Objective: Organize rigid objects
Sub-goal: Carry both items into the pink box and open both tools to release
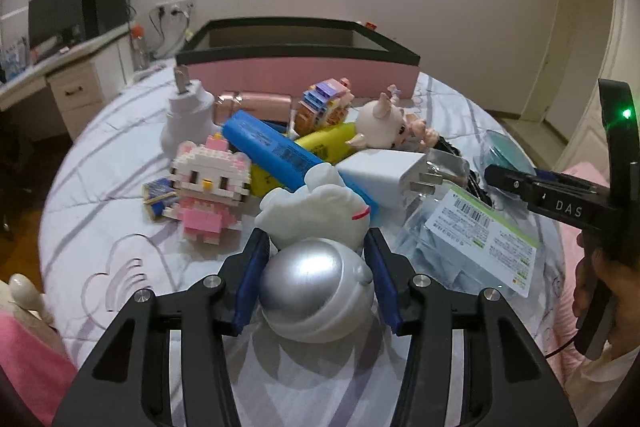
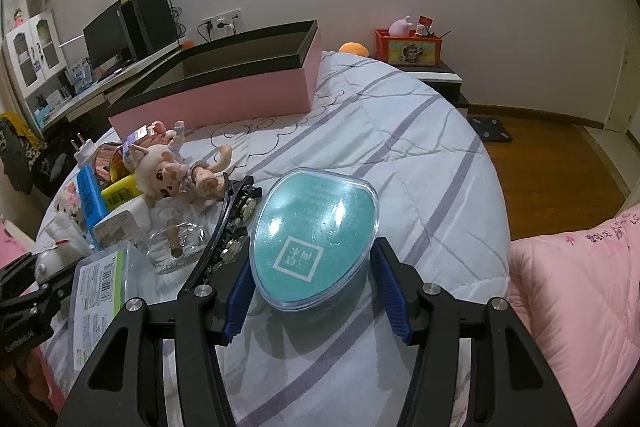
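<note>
barely started, by the look of it: pink box (image 2: 224, 95) at the far edge of the bed (image 2: 400, 131) shows nothing inside, though its floor is hidden. still heaped on the quilt: brick cat figure (image 1: 208, 187), blue battery pack (image 1: 276, 151), white charger (image 1: 384, 175), doll (image 2: 172, 175). left gripper (image 1: 316, 267) half open, pads bracketing a silver-helmeted astronaut figure (image 1: 316, 291), apparently touching. right gripper (image 2: 312, 279) half open, straddling the teal clear-lidded case's (image 2: 316, 231) near end; contact unclear.

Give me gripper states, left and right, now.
Left gripper: fingers closed on the silver-helmeted astronaut figure.
Right gripper: fingers on both sides of the teal egg-shaped case; contact cannot be told.
</note>
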### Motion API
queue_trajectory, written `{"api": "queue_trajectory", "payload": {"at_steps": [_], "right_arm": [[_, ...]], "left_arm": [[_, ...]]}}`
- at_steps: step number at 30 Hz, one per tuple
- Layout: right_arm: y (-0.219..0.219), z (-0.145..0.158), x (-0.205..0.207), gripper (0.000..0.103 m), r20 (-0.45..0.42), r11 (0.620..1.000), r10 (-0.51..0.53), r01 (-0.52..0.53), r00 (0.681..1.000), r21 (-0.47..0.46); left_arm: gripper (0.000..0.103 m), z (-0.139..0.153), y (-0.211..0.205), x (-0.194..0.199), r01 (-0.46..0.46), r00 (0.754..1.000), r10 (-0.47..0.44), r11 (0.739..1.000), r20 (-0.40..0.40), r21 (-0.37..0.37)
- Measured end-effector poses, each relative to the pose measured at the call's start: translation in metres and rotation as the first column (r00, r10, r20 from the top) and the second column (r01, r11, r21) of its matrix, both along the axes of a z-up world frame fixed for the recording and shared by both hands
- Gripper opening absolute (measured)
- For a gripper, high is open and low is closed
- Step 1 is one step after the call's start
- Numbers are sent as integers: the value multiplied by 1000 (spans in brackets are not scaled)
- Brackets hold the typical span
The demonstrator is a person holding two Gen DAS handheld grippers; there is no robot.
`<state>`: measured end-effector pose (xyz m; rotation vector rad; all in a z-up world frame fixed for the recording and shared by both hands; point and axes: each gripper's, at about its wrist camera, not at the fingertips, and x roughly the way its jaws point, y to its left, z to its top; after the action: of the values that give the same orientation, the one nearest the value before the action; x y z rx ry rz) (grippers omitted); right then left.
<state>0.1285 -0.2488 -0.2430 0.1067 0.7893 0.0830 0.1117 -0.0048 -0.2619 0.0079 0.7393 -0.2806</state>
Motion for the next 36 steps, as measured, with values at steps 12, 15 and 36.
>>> {"api": "queue_trajectory", "payload": {"at_steps": [12, 15, 36], "right_arm": [[-2, -2, 16, 59, 15, 999, -15, 14, 1000, 30], [0, 2, 16, 59, 25, 1000, -9, 9, 1000, 20], [50, 82, 36, 59, 191, 986, 159, -167, 969, 29]], "left_arm": [[50, 24, 6, -1, -22, 998, 20, 999, 54, 30], [46, 34, 5, 5, -23, 997, 21, 999, 71, 32], [45, 98, 8, 49, -84, 972, 75, 996, 224, 32]]}}
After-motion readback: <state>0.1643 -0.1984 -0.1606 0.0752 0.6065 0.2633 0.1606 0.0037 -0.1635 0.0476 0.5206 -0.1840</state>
